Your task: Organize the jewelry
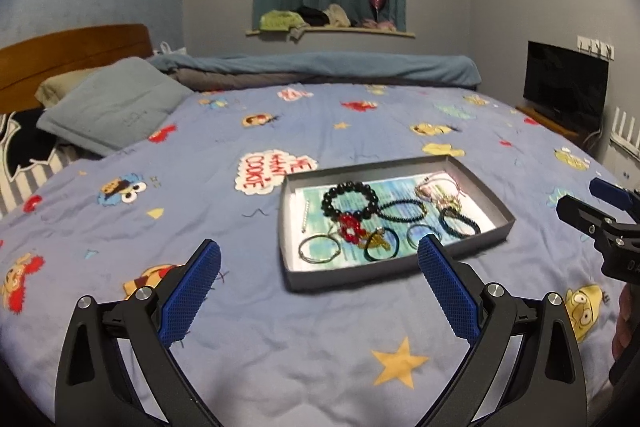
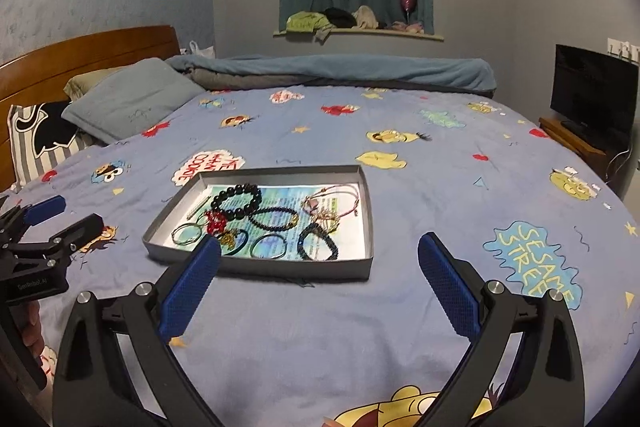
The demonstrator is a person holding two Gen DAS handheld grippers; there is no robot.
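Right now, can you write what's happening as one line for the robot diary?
left gripper: open, empty | right gripper: open, empty | jewelry: all in gray tray on bed | nothing picked up yet

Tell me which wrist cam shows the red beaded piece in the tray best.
The left wrist view: the red beaded piece lies unobstructed there, just below the large black bead bracelet in the grey tray. In the right wrist view it is smaller, and the right gripper's blue finger hides its lower edge.
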